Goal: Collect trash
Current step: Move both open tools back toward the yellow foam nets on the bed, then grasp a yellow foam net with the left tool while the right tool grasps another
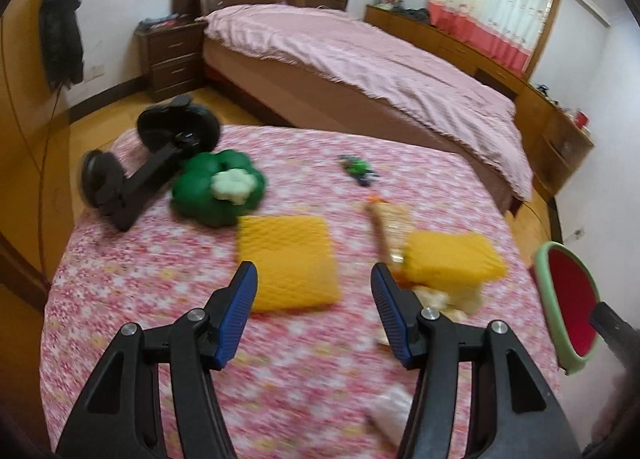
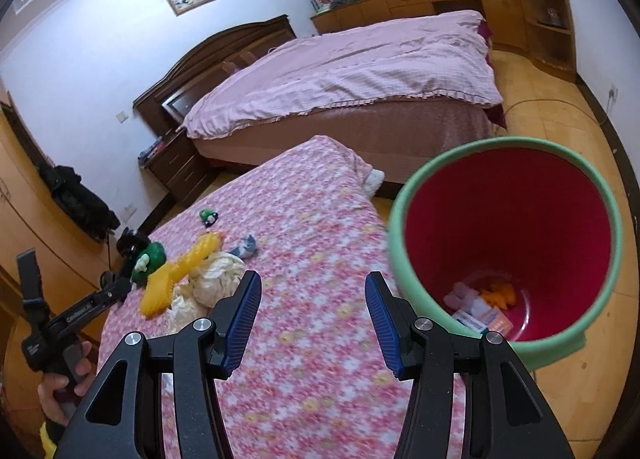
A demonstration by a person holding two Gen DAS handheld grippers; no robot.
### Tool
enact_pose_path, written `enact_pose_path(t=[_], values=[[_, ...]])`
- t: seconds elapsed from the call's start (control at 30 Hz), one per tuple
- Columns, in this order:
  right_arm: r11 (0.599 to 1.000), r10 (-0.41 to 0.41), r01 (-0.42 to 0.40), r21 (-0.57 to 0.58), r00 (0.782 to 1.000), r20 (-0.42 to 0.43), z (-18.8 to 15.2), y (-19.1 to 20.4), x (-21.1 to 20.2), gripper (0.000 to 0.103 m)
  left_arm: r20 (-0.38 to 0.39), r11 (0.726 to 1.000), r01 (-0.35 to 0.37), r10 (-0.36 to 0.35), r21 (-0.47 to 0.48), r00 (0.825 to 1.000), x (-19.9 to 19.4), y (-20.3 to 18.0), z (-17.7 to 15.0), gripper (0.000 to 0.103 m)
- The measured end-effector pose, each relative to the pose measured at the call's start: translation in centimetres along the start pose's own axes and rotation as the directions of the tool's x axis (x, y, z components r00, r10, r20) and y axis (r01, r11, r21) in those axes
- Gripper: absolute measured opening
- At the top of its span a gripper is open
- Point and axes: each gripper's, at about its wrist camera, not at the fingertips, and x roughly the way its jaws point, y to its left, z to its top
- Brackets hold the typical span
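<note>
My left gripper (image 1: pixel 314 279) is open and empty above the pink floral table (image 1: pixel 200 299), just short of a yellow cloth (image 1: pixel 290 261). A second yellow cloth (image 1: pixel 452 259) lies on crumpled cream paper (image 1: pixel 456 299) with a wrapper (image 1: pixel 390 227) beside it. A small green and dark scrap (image 1: pixel 358 169) lies farther back. My right gripper (image 2: pixel 312 299) is open and empty over the table's right side, next to the red bin with a green rim (image 2: pixel 508 243). The bin holds several pieces of trash (image 2: pixel 484 305). The crumpled paper (image 2: pixel 216 279) and a grey scrap (image 2: pixel 246 247) show in the right wrist view.
A green flower-shaped cushion (image 1: pixel 218 187) and a black stand (image 1: pixel 132 187) sit at the table's back left. A bed with a pink cover (image 1: pixel 360 59) stands behind the table. Wooden cabinets (image 1: pixel 560 131) line the right wall. The bin's rim (image 1: pixel 544 291) shows off the table's right edge.
</note>
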Motion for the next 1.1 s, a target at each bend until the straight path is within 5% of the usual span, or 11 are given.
enact_pose_path(t=[0.4, 0.87, 1.1], values=[[0.999, 0.019, -0.021, -0.05, 0.999, -0.042, 1.5, 4.6, 4.5, 0.056, -0.107, 0.997, -0.013, 0.005, -0.078, 0.994, 6.1, 3.1, -0.5, 0.059], [0.985, 0.085, -0.104, -0.138, 0.987, -0.139, 1.9, 11.0, 11.1, 0.056, -0.04, 0.999, -0.011, 0.01, -0.045, 0.999, 6.8, 2.7, -0.9, 0.06], [0.981, 0.079, -0.108, -0.16, 0.981, -0.18, 1.2, 12.0, 13.5, 0.053, -0.03, 0.998, 0.04, -0.041, -0.047, 0.999, 6.7, 2.5, -1.1, 0.042]])
